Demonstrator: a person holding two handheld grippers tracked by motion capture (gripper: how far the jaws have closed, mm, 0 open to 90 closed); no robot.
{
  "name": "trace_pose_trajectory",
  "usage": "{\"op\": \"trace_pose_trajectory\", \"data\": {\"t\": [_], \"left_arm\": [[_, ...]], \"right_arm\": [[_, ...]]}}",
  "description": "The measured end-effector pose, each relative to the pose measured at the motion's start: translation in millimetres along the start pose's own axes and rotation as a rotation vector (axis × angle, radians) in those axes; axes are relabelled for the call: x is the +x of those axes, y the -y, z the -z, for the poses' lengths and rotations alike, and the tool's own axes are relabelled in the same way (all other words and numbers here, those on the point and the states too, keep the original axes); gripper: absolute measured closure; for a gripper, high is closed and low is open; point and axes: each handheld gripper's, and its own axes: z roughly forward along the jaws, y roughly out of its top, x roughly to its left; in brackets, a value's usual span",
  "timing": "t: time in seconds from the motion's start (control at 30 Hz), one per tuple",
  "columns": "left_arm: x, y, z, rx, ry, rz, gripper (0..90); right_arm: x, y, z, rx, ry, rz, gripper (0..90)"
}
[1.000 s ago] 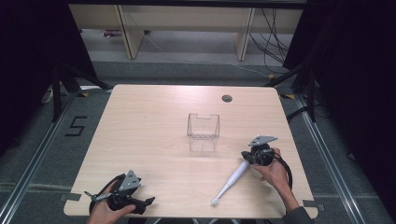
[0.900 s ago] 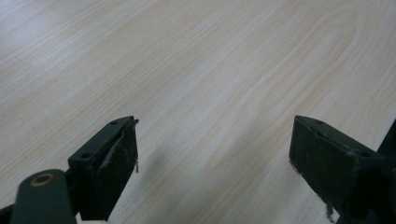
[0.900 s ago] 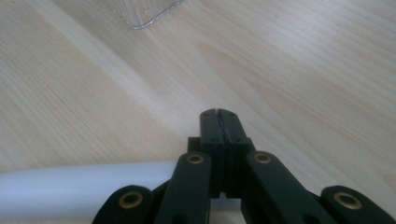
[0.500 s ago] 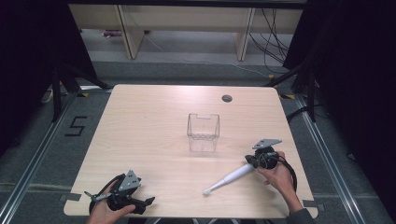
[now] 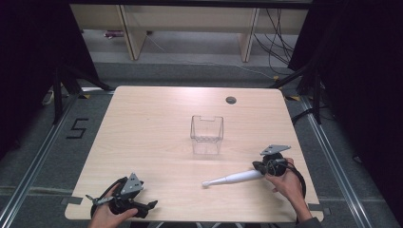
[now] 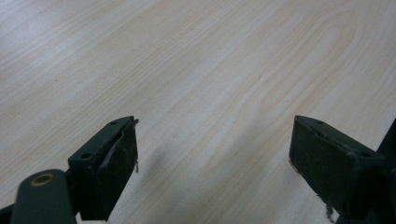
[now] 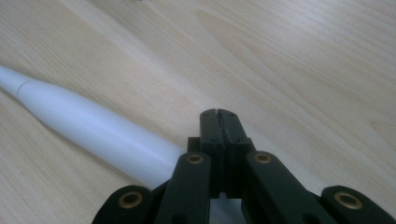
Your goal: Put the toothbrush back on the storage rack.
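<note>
A white wand-like tool lies on the wooden table near the front right, its thin tip pointing left. My right gripper sits at its thick end, jaws shut tight against each other. In the right gripper view the tool runs off to the left, and its thick end is hidden under the gripper, so I cannot tell whether it is gripped. My left gripper rests at the front left corner, held by a hand. Its jaws stand wide open over bare wood.
A small clear plastic container stands upright mid-table, beyond the tool. A round cable hole sits near the far edge. Dark floor and shelving legs surround the table.
The white tool has swung: its tip went from pointing toward the front edge to pointing left. The right gripper shifted slightly right and nearer. The left gripper has not moved.
</note>
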Motion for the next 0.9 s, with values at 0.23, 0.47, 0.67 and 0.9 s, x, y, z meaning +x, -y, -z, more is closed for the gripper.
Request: {"op": "trace_pose_trajectory", "data": {"t": [0.23,0.47,0.67,0.9], "left_arm": [[-0.1,0.0,0.0,0.0,0.0,0.0,14.8],[0.1,0.0,-0.1,0.001,-0.001,0.0,14.8],[0.0,0.0,0.2,-0.001,-0.001,-0.001,14.8],[-0.1,-0.1,0.1,0.0,-0.002,-0.001,14.8]], "right_arm": [[3.0,3.2,3.4,0.005,-0.007,0.0,90.0],[5.3,5.9,8.2,0.01,0.0,-0.018,89.8],[4.6,9.3,10.6,0.025,0.011,0.003,89.6],[6.6,13.5,12.5,0.017,0.0,-0.017,89.3]]}}
